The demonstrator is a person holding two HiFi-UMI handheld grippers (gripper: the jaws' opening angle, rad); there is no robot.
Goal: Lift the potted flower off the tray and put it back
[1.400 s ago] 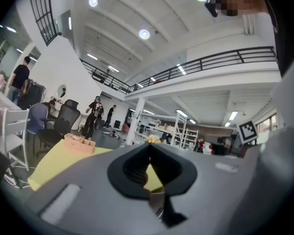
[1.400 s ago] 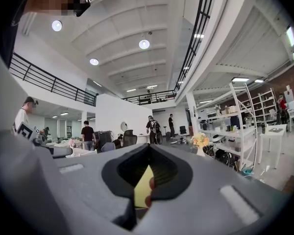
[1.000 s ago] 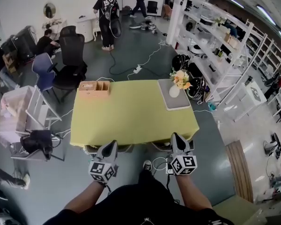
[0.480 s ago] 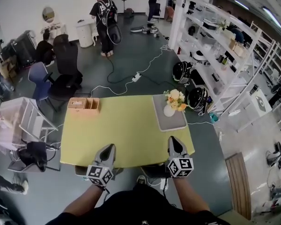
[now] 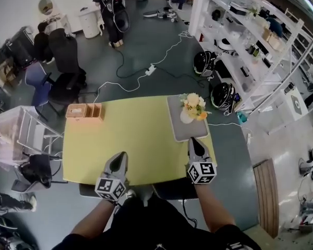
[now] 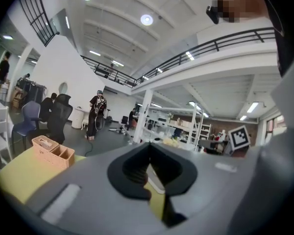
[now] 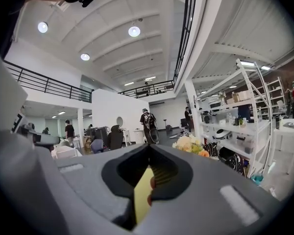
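Both pairs of jaws are closed and empty: my left gripper [image 5: 119,158] hangs over the near edge of the yellow-green table [image 5: 135,134], my right gripper [image 5: 196,141] by the near end of the grey rectangular tray [image 5: 183,132]. The white pot of cream and orange flowers [image 5: 190,108] stands untouched on the tray's far half. I judge the reach wants the right jaws opened early, coming in level at the pot, below the blooms. A peach compartment box [image 5: 84,111] sits far left; white shelving [image 5: 250,46], black office chairs [image 5: 68,61] and a standing person [image 5: 109,4] lie beyond.
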